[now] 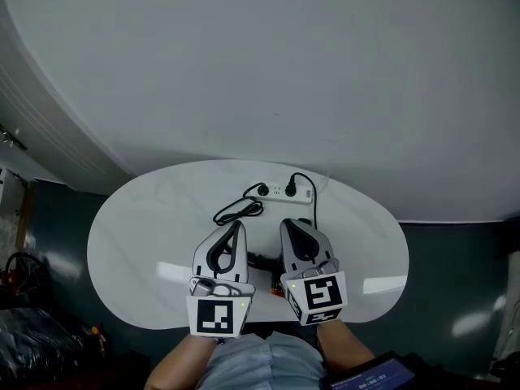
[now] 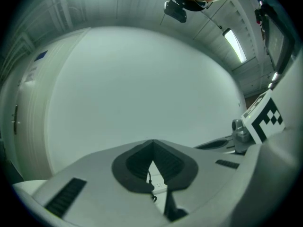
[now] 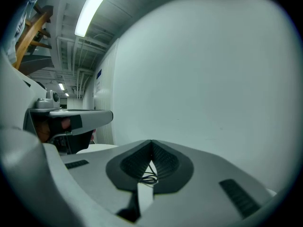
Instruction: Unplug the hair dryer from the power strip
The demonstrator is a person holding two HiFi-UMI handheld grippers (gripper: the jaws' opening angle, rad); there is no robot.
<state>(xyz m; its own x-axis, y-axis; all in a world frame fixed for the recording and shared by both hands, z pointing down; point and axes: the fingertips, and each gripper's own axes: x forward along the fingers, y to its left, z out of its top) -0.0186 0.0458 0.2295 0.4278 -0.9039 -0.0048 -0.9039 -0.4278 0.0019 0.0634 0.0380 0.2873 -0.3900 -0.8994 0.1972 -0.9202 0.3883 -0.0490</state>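
The left gripper (image 1: pixel 238 227) and right gripper (image 1: pixel 288 223) are both closed on nothing, side by side at the lower centre of the white oval table (image 1: pixel 138 234). Just above them lies the white power strip (image 1: pixel 281 192), holding two black plugs (image 1: pixel 262 190). A coiled black cord (image 1: pixel 238 211) sits between the strip and the left gripper.

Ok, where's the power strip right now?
In the head view the power strip lies near the far edge of the table, ahead of the left claw and right claw, with two black plugs in it.
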